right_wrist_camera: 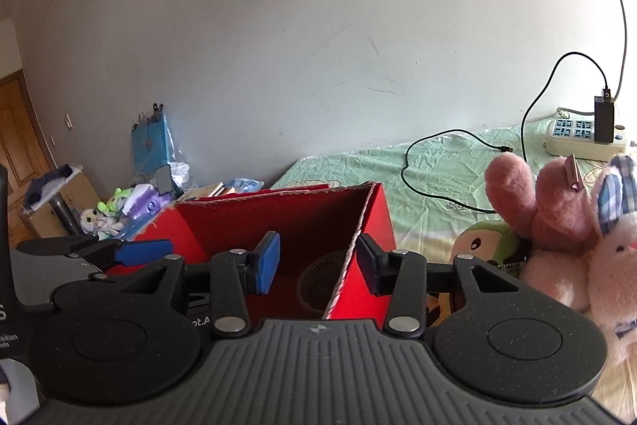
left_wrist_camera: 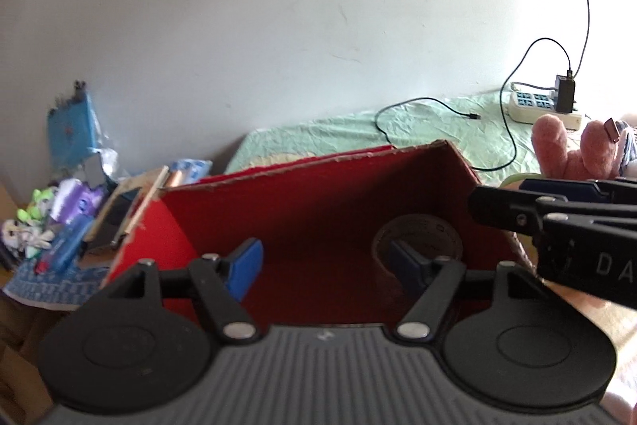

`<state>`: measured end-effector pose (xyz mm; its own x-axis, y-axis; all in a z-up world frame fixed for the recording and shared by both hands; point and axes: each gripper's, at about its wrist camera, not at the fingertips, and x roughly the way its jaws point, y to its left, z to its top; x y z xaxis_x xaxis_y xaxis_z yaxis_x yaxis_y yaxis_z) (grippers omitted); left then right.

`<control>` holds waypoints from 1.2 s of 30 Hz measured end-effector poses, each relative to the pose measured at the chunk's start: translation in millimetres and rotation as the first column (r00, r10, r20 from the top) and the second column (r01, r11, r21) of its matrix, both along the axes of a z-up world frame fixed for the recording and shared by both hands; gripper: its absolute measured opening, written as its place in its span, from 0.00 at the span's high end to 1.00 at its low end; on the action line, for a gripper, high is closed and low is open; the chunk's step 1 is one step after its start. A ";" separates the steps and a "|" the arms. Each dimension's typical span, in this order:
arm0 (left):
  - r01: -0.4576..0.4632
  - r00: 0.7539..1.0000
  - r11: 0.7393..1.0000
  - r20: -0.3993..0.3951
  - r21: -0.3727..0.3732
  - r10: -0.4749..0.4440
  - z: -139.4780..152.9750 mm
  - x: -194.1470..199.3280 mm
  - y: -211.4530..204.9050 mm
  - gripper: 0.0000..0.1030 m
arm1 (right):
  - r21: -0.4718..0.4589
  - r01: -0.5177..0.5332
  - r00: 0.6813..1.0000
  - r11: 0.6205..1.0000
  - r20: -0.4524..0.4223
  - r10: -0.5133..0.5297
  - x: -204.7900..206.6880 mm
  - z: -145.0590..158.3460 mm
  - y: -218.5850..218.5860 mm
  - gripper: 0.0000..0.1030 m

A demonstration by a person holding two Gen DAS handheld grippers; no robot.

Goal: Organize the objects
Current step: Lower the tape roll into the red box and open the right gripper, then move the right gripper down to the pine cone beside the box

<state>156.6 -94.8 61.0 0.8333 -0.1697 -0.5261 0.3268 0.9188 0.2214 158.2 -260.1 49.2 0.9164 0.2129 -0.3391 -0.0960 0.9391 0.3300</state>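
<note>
the left gripper (left_wrist_camera: 326, 267) has its jaws released, nothing between the blue pads, and it looks down into the open red box (left_wrist_camera: 302, 194). a roll of tape (left_wrist_camera: 418, 237) lies on the floor of the box near its right wall, just beyond the right pad and not touched by it. the right gripper (right_wrist_camera: 316, 263) also stands parted with nothing grasped; the right wall of the box rises in the gap between its two pads, one pad inside the box and one outside, neither pressing on the cardboard as far as can be seen. from this side the roll shows as a dark ring low in the box's right corner.

the box sits on a bed with a pale green sheet (left_wrist_camera: 418, 130). to the right of the box lie plush toys: a pink rabbit (right_wrist_camera: 557, 210) with raised ears and a green plush (right_wrist_camera: 489, 241) beside it. further back a white power strip (right_wrist_camera: 581, 138) holds a black charger, and a black cable (right_wrist_camera: 438, 154) loops across the sheet. left of the bed is a pile of clutter (right_wrist_camera: 131, 202).
</note>
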 end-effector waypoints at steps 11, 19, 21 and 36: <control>-0.077 0.995 0.997 0.056 -0.013 0.078 5.0 -36.9 24.6 0.24 | 0.113 -0.045 0.998 0.993 0.045 0.040 -35.9 -9.1 0.8 0.55; -0.111 0.992 0.994 0.061 -0.006 0.111 -5.4 -61.1 27.3 0.21 | 0.195 -0.064 0.997 0.979 0.056 0.054 -57.8 -28.6 -2.3 0.53; -0.118 0.991 0.993 0.069 -0.001 0.118 -7.8 -66.0 26.8 0.19 | 0.229 -0.071 0.997 0.971 0.054 0.060 -63.7 -36.1 -4.7 0.53; -0.128 0.991 0.992 0.038 0.017 0.128 -33.0 -78.8 27.2 0.19 | 0.382 -0.115 0.992 0.917 0.089 0.088 -67.0 -91.0 -17.7 0.54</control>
<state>77.8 -67.6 28.0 0.8666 -0.0504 -0.4965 0.1979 0.9480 0.2491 91.1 -277.8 -41.8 0.9010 0.4075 -0.1488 -0.2195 0.7240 0.6539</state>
